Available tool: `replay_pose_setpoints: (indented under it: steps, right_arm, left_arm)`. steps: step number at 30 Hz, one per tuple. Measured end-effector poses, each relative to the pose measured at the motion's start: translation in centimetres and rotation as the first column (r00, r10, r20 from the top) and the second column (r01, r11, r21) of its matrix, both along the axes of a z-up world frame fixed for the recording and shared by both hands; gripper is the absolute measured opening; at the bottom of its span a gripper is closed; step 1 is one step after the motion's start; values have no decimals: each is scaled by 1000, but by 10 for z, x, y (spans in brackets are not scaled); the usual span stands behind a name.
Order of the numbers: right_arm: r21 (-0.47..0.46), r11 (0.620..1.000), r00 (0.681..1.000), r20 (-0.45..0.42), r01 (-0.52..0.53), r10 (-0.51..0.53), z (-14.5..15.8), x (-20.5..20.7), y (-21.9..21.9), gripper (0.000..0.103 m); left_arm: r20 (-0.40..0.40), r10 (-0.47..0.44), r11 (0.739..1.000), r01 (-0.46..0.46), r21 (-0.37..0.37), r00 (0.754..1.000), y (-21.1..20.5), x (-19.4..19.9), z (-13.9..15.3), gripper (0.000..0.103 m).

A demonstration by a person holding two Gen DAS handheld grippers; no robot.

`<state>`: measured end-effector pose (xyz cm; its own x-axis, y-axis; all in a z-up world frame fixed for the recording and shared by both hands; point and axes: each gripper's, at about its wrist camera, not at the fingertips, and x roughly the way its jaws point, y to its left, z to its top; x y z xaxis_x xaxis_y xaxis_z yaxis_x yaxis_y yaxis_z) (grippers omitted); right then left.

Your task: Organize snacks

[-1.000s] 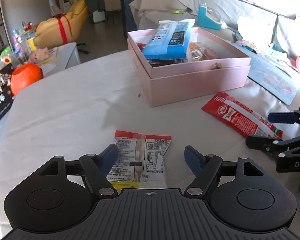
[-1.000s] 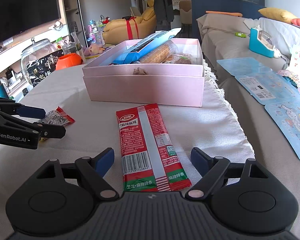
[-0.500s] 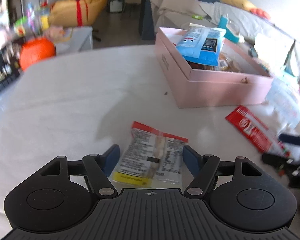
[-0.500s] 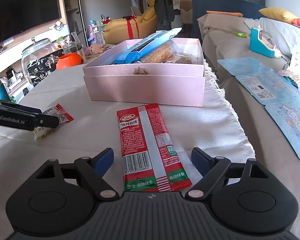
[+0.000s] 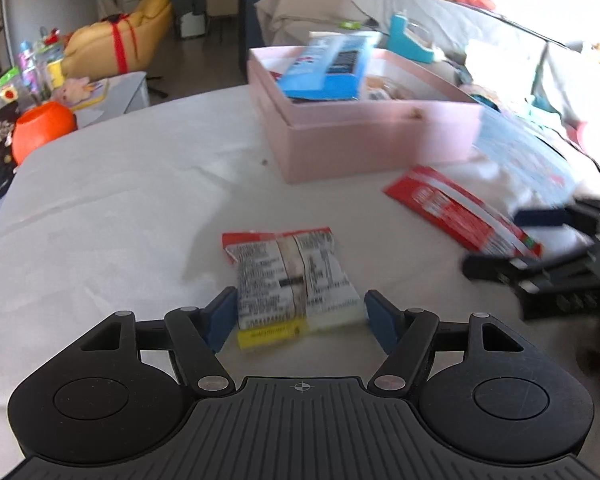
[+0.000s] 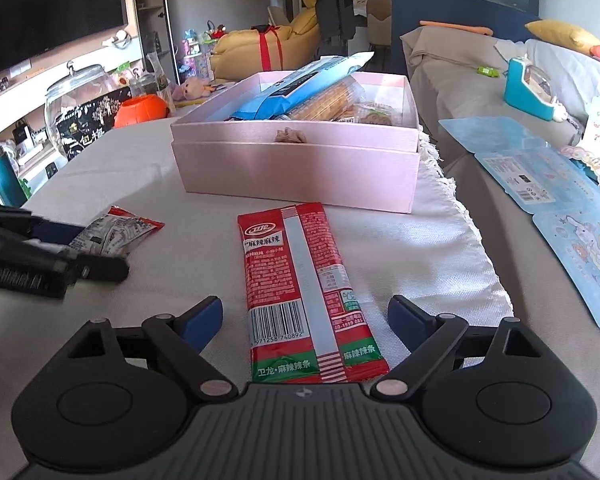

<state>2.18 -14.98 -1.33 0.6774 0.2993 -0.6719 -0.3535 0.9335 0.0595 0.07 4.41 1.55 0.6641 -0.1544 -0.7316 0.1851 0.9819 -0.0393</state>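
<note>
Left gripper (image 5: 298,314), jaws just narrowing yet unclenched, straddled the small clear-and-red snack packet (image 5: 290,276); right gripper (image 6: 304,318), just widening, straddled the long red foil snack strip (image 6: 306,292); open cloth lay around both before the pink cardboard box (image 6: 296,168), contents partly hidden.

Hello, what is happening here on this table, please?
A person is tidying snacks with a gripper in each hand. The left gripper straddles a small clear snack packet; its jaws have just been closing but do not yet pinch it. The right gripper straddles a long red snack packet, its jaws just opened wider, not touching it. Both packets lie flat on the white tablecloth. The pink box beyond already holds several snacks.
</note>
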Motion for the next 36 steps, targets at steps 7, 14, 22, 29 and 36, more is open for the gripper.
replay_pose_setpoints:
  steps: [7,14,22,29,36]
  right_arm:
    - [-15,999,998,-41,-50,49,5,38,15,90]
    - [-55,993,994,-24,-105,104,17,27,26,51]
    - [-30,997,997,8,-74,75,37,-9,-4,48]
    - [22,999,999,30,-35,34,50,-25,-28,47]
    - [83,995,993,108,-51,42,76,-32,-34,46]
  left_arm:
    - [-19,50,993,-52,-106,999,12,-7,2,73]
    - [-36,75,990,-79,-114,997,8,10,4,73]
    - [-30,65,995,-66,-68,997,-2,22,4,68]
    - [13,-15,997,16,-70,1000,-8,-4,12,61]
    - [127,-25,991,41,-130,992,-9,-19,47,59]
